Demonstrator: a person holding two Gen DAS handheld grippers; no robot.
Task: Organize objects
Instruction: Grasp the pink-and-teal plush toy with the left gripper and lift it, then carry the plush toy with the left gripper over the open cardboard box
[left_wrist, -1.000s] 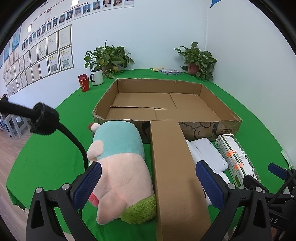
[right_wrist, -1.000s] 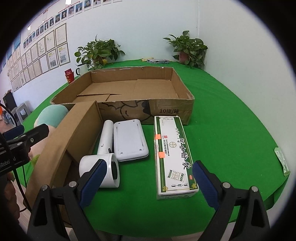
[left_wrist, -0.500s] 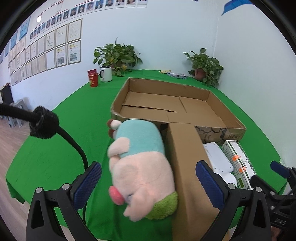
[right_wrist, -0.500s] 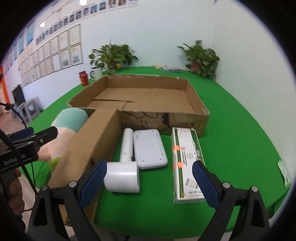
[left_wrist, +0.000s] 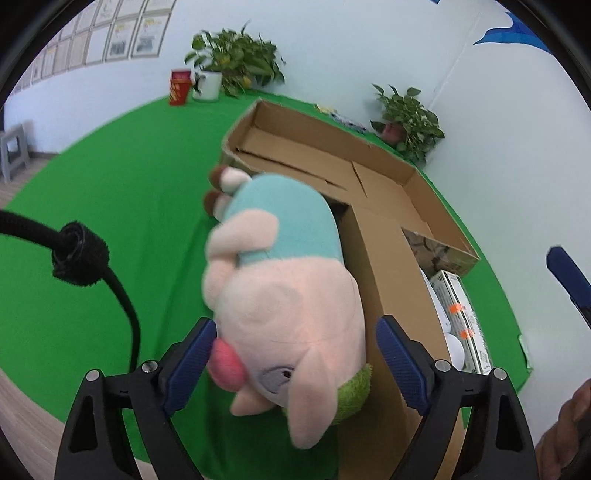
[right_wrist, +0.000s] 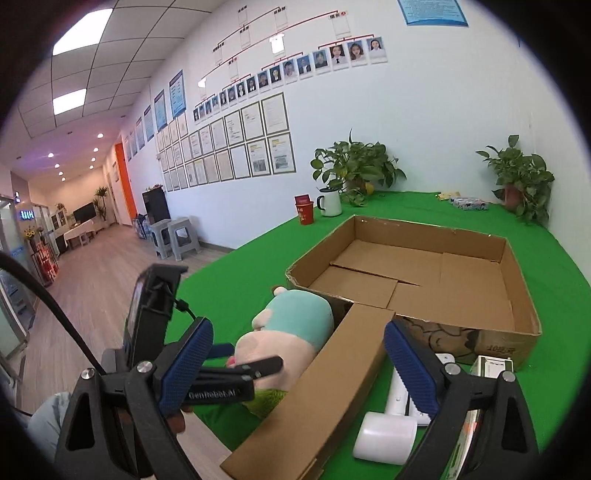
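Left wrist view, item 1: soft plush pig toy with pink head, teal body and green fringe (left_wrist: 284, 295), lying on the green cloth tabletop (left_wrist: 110, 206) against the outer face of the folded-down cardboard flap (left_wrist: 388, 280). Status: not stowed. Left gripper (left_wrist: 291, 360) straddles the pig's head; its blue-padded fingers (left_wrist: 188, 360) are apart and closing, toy between them, pads not yet seen pressing.

Item 2: large shallow brown cardboard box (right_wrist: 436, 266), open-topped, floor bare. Status: nothing placed inside.

Item 3: white cylindrical appliance with handle (right_wrist: 388, 435), on the tabletop beside the flap. Status: not stowed.

Item 4: flat white rounded-rectangular case (right_wrist: 443, 360), mostly hidden behind the right fingers. Status: not stowed.

Item 5: long white-and-green printed carton with orange stickers (left_wrist: 461, 314), just outside the box's front wall. Status: not stowed.

Right gripper (right_wrist: 299, 365): raised above the tabletop, fingers wide apart, nothing held.

Progress, as judged: start of the job; all four loose items remain outside, the pig likely first.
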